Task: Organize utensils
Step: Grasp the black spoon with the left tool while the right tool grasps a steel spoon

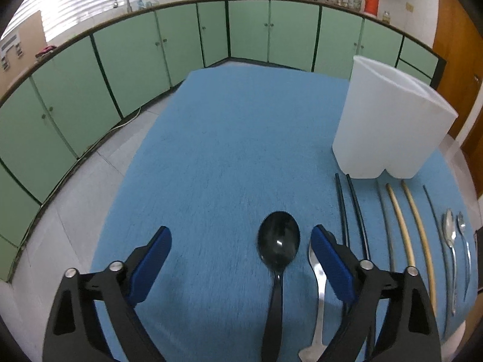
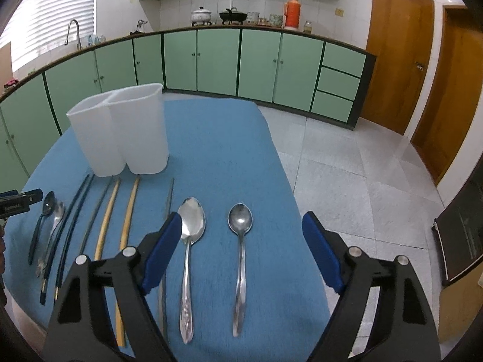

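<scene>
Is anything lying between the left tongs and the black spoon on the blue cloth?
Nothing visible. The black plastic spoon lies bare on the blue cloth between the open left tongs; a silver utensil lies just beside it, by the right-hand finger.

Two fisheye wrist views, each looking forward and downward along its own fingers, close above a blue-covered counter (image 1: pixel 229 138). Both face green kitchen cabinets (image 2: pixel 217 60) at 12 o'clock. They share the white holder (image 1: pixel 389 126) and the utensil row (image 2: pixel 114 220).
</scene>
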